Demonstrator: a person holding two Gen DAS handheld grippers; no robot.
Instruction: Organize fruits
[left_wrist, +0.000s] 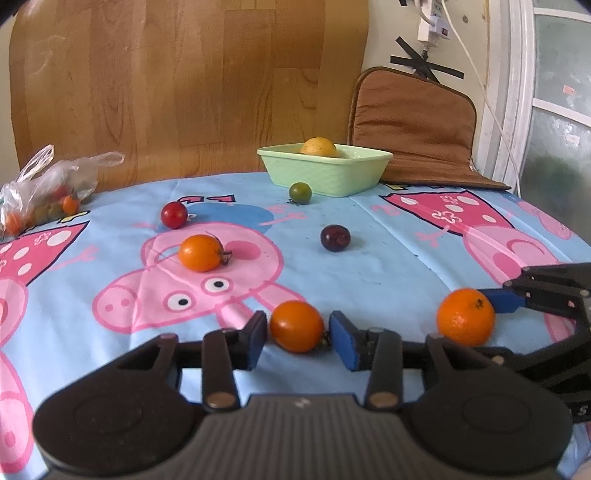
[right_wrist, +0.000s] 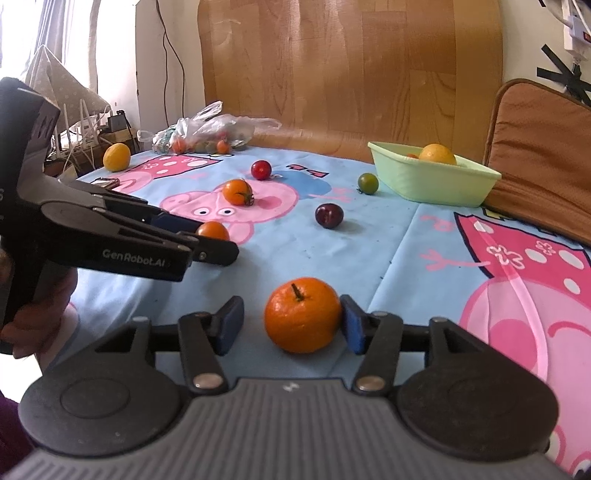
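An orange tomato lies on the tablecloth between the pads of my left gripper, with a thin gap on each side. My right gripper is open around a mandarin; the right pad touches it and the left pad stands clear. Loose on the cloth are a second orange tomato, a red one, a green one and a dark purple one. The green basket at the back holds a yellow fruit.
A plastic bag with several small tomatoes lies at the far left. A yellow fruit sits near the table's left edge. A brown cushion leans behind the basket. A hand holds the left gripper's handle.
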